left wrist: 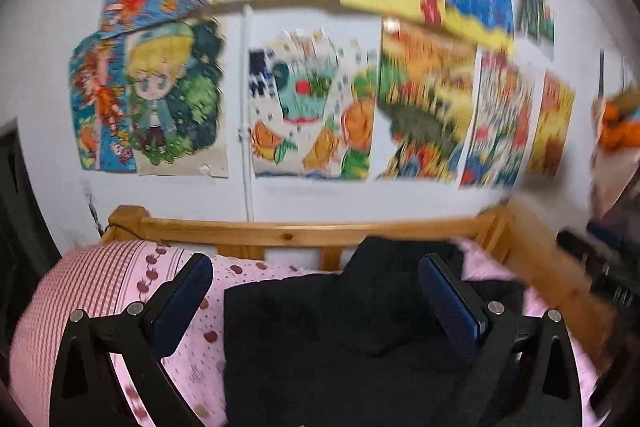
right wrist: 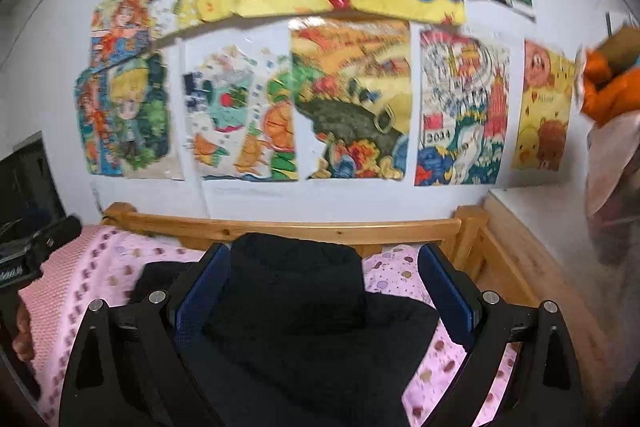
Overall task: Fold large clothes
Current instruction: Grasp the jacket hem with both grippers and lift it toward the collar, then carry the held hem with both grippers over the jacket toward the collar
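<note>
A large black garment lies spread on the pink dotted bed sheet; its far end looks like a hood or folded flap. My left gripper is open and empty, held above the garment's left part. My right gripper is open and empty above the garment, with the hood between its blue pads. The other gripper shows at the right edge of the left wrist view and at the left edge of the right wrist view.
A wooden bed frame rail runs along the far side and the right side. A pink striped pillow lies at the left. The white wall behind carries many colourful drawings. Orange items hang at the right.
</note>
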`<state>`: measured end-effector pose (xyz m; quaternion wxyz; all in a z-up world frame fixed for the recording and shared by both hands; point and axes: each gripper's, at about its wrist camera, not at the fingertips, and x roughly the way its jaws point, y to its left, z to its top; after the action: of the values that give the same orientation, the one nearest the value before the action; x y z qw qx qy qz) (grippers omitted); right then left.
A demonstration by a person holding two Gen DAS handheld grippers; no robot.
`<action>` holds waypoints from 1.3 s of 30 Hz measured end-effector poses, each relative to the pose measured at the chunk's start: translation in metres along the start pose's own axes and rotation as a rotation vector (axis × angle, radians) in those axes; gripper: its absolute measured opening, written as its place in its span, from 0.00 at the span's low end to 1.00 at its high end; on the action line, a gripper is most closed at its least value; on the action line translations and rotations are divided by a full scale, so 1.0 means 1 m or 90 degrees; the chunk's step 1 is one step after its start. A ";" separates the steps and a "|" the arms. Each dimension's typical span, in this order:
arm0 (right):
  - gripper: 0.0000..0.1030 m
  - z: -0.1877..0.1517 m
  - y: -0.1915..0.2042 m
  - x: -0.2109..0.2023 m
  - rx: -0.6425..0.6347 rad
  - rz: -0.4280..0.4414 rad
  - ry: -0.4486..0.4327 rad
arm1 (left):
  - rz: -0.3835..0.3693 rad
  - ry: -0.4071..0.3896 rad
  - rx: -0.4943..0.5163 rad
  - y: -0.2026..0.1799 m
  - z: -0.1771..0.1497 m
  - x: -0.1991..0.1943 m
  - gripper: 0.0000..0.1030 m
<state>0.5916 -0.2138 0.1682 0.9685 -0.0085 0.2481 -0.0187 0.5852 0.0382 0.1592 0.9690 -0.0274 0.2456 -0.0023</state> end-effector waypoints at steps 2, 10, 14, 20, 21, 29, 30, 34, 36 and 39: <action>0.89 -0.004 -0.011 0.034 0.008 -0.004 0.018 | 0.003 0.008 0.025 -0.003 0.002 0.024 1.00; 0.89 -0.022 -0.047 0.152 0.058 0.035 0.081 | -0.026 0.076 0.004 -0.013 0.014 0.134 1.00; 0.89 -0.037 -0.054 0.193 0.096 0.054 0.116 | -0.029 0.105 0.029 -0.032 0.007 0.181 1.00; 0.88 -0.050 -0.041 0.233 0.083 0.045 0.149 | -0.022 0.154 0.021 -0.050 -0.005 0.239 0.99; 0.84 -0.051 -0.040 0.236 0.083 0.042 0.148 | -0.031 0.161 0.007 -0.050 -0.006 0.245 0.93; 0.22 -0.071 -0.045 0.259 0.168 0.065 0.155 | -0.117 0.216 -0.067 -0.051 -0.023 0.283 0.21; 0.20 -0.072 -0.044 0.257 0.169 0.063 0.146 | -0.130 0.205 -0.064 -0.053 -0.023 0.280 0.18; 0.15 -0.070 -0.043 0.241 0.193 0.072 0.109 | -0.141 0.164 -0.076 -0.050 -0.025 0.265 0.12; 0.14 -0.067 -0.041 0.232 0.182 0.072 0.093 | -0.142 0.152 -0.085 -0.046 -0.024 0.257 0.10; 0.12 -0.063 -0.037 0.215 0.159 0.072 0.074 | -0.164 0.131 -0.104 -0.036 -0.022 0.239 0.10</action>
<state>0.7482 -0.2596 0.0109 0.9454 0.1274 0.2999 0.0047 0.7852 -0.0036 0.0280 0.9252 -0.1366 0.3370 -0.1089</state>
